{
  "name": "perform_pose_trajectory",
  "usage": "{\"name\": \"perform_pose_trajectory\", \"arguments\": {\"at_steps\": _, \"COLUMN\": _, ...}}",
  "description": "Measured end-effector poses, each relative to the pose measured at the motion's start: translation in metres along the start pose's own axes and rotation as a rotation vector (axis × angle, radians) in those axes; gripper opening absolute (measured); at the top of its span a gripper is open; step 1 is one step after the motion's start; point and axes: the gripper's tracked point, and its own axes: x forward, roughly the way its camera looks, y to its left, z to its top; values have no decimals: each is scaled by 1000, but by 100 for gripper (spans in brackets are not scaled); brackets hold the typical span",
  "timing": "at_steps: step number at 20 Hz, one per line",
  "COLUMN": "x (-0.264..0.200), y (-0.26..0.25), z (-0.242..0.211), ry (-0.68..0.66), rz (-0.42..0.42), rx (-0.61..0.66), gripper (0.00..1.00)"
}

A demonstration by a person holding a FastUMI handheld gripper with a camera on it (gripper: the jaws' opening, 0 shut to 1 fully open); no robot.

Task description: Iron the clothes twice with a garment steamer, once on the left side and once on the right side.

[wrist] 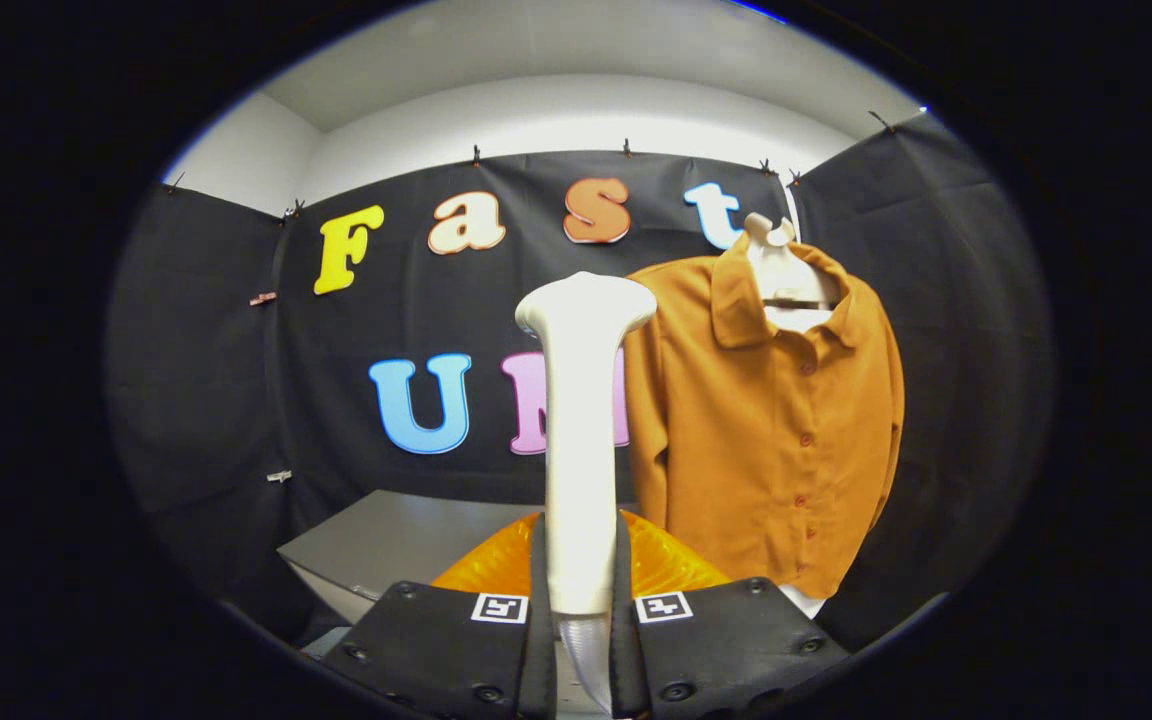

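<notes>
We had the garment steamer clamped by its handle between the gripper's two fingers, both pressing on it, so it stood upright with its flared head at the top. Held that way, the head was at about chest height of the orange shirt, which we judge suited a pass down the cloth. The shirt hung on a pale hanger against the dark booth wall, to the right of the steamer and beyond it. The steamer's head was apart from the cloth, near the shirt's left sleeve edge, so we judged no ironing stroke under way at this moment. Just behind the fingers lay something orange and ribbed; we could not tell what it was. Beyond it a grey table stood near the wall.
</notes>
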Motion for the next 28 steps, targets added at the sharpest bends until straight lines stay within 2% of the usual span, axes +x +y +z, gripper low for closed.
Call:
{"name": "perform_pose_trajectory", "arguments": {"at_steps": 4, "x": 2, "y": -43, "z": 7, "ry": -33, "rz": -44, "rx": -9, "gripper": 24}}
{"name": "perform_pose_trajectory", "arguments": {"at_steps": 12, "x": 34, "y": -106, "z": -20, "ry": -37, "rz": -80, "rx": 5, "gripper": 24}}
{"name": "perform_pose_trajectory", "arguments": {"at_steps": 21, "x": 70, "y": -134, "z": -63, "ry": -19, "rz": -103, "rx": -17, "gripper": 24}}
{"name": "perform_pose_trajectory", "arguments": {"at_steps": 28, "x": 77, "y": -138, "z": -113, "ry": 89, "rz": -96, "rx": 22, "gripper": 24}}
